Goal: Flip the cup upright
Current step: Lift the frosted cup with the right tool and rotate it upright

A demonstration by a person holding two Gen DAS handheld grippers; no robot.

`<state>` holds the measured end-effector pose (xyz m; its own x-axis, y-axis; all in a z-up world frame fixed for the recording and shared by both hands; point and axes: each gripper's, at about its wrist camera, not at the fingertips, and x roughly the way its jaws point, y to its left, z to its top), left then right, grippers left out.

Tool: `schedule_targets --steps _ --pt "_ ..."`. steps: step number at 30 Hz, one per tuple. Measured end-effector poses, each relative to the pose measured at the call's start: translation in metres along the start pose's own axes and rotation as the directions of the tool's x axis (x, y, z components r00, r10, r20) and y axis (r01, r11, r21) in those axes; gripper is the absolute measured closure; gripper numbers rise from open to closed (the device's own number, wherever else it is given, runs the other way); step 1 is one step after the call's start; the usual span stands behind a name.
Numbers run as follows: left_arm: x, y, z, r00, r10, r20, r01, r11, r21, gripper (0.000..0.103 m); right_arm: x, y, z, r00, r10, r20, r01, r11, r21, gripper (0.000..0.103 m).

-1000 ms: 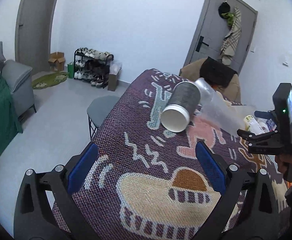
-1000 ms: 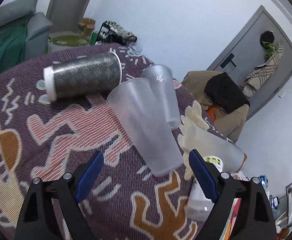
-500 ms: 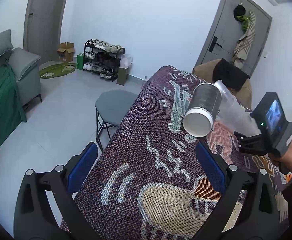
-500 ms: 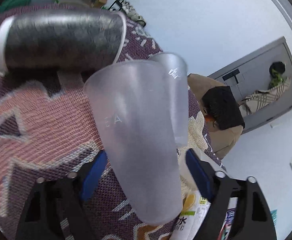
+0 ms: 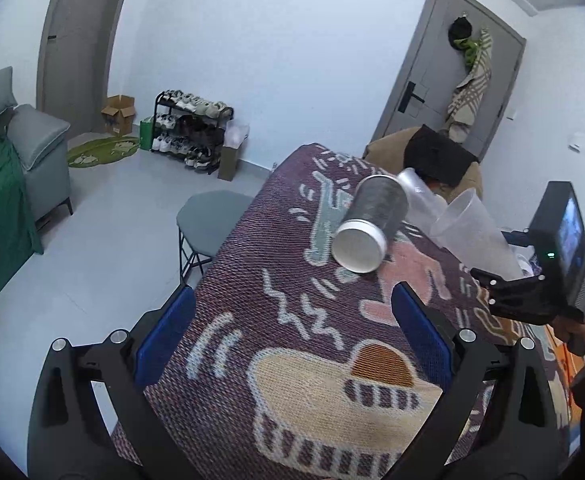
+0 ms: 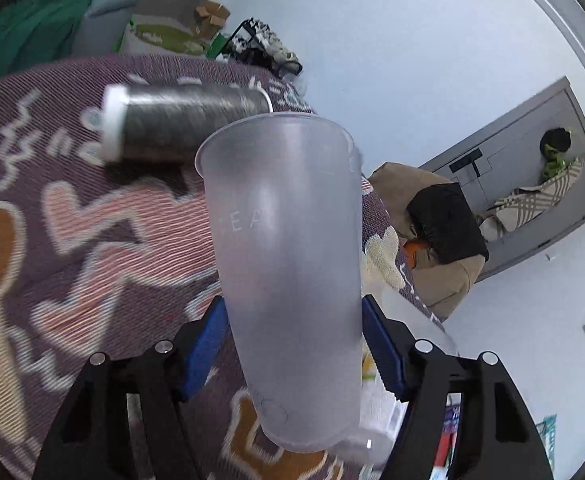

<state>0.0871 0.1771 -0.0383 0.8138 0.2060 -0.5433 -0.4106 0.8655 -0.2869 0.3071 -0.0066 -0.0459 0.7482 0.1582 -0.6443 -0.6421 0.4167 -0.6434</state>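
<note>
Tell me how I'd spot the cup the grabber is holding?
Find the purple patterned tablecloth and the grey canister lying on its side on it. Just in front of that, the right gripper pinches a frosted plastic cup. Unlike the other clear cup behind the canister, this one is raised with its mouth pointing up.

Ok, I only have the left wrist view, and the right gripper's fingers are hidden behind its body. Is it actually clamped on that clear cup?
Observer: Yes. In the right wrist view the right gripper has a blue pad on each side of the clear cup, against its lower half.
Operator: Which end faces its camera?
Observer: The closed base. The open rim points away, toward the grey canister lying on its side.
Operator: Anything inside the cup?
Observer: It looks empty. Only the raised TEA lettering shows on its wall.
</note>
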Motion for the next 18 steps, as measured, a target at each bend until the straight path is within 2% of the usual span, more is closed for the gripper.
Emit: schedule_targets --steps 3,8,13,18 --pt "-0.009 -0.008 -0.002 1.0 -0.02 0.004 0.02 1.0 0.01 0.006 -0.033 0.003 -0.01 1.0 0.027 0.011 -0.028 0.999 0.043 0.036" --pt "-0.023 -0.026 -0.007 0.998 -0.064 0.001 0.064 0.997 0.047 0.006 -0.078 -0.002 -0.032 0.994 0.107 0.008 -0.106 0.978 0.179 0.036" --pt "-0.036 -0.044 -0.015 0.994 -0.11 -0.009 0.11 0.99 0.088 0.006 -0.112 -0.008 -0.061 0.979 0.203 0.023 -0.199 0.921 0.336 0.036" --pt "-0.042 -0.057 -0.023 0.988 -0.151 -0.028 0.153 0.981 0.123 0.006 -0.131 -0.004 -0.088 0.965 0.259 0.036 -0.247 0.857 0.452 0.036"
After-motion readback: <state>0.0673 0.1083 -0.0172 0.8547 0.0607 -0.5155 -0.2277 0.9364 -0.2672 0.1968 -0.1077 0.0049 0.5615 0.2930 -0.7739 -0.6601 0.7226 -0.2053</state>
